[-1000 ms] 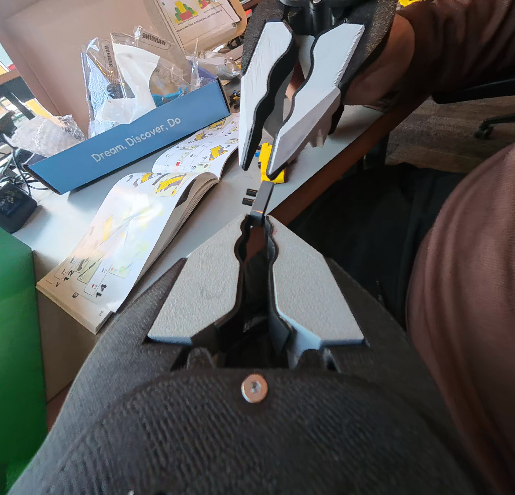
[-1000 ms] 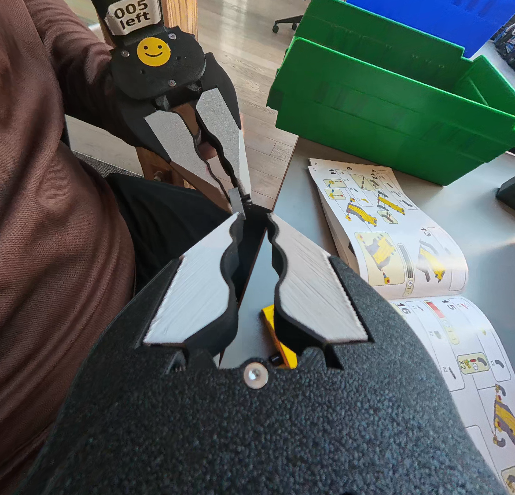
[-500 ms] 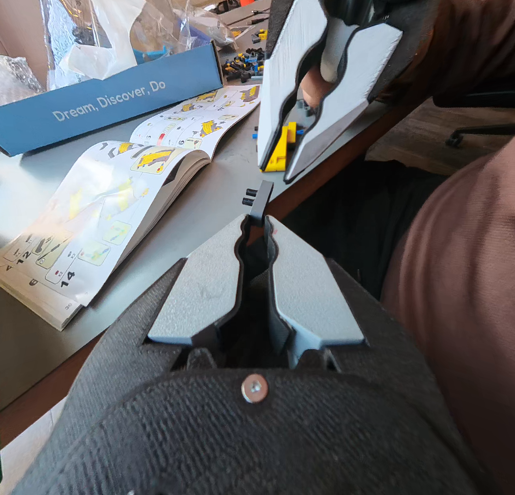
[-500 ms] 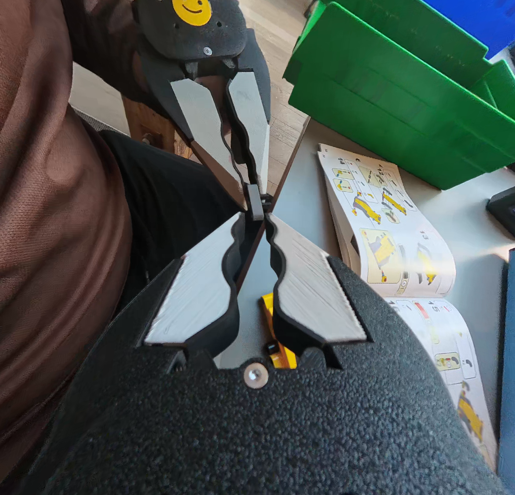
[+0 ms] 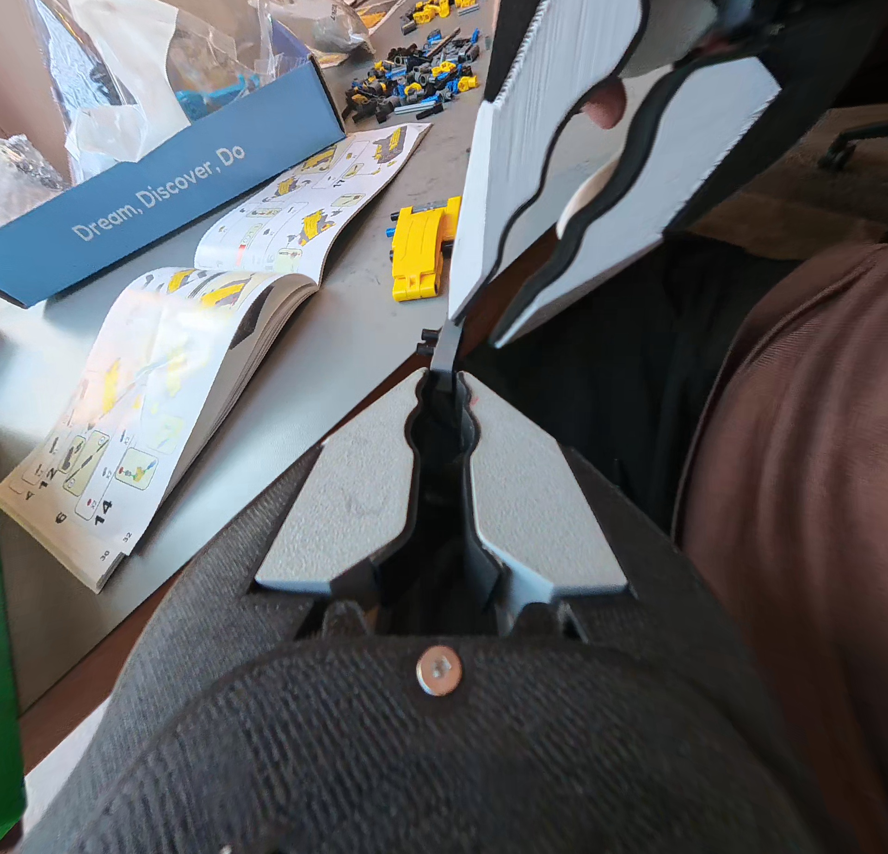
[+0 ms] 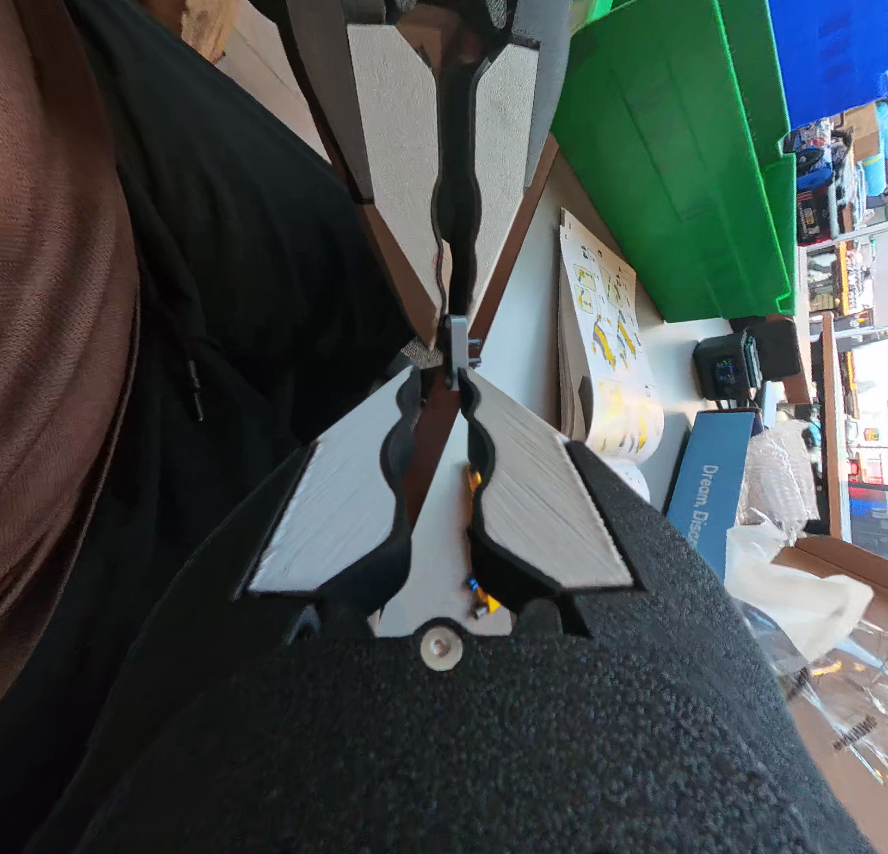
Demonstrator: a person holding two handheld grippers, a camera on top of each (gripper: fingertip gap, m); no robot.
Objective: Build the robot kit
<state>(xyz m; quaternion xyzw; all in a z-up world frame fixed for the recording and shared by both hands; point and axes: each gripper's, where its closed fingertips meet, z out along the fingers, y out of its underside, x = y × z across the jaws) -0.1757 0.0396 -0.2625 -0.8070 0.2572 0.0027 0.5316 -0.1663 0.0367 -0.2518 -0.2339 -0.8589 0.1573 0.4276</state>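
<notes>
1. Only your left view, upper centre, shows the loose parts pile (image 5: 418, 76) and yellow assembly (image 5: 418, 254).
2. Your left gripper (image 5: 444, 374) clamps a grey beam (image 5: 444, 350); your right gripper (image 6: 439, 374), parted, seemingly touches it at centre frame.

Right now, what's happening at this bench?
A person holds two grippers tip to tip over the table edge. The left gripper is shut on a small grey beam with black pins. The right gripper is open, its fingertips at that beam. A yellow brick assembly and an open instruction booklet lie on the table.
</notes>
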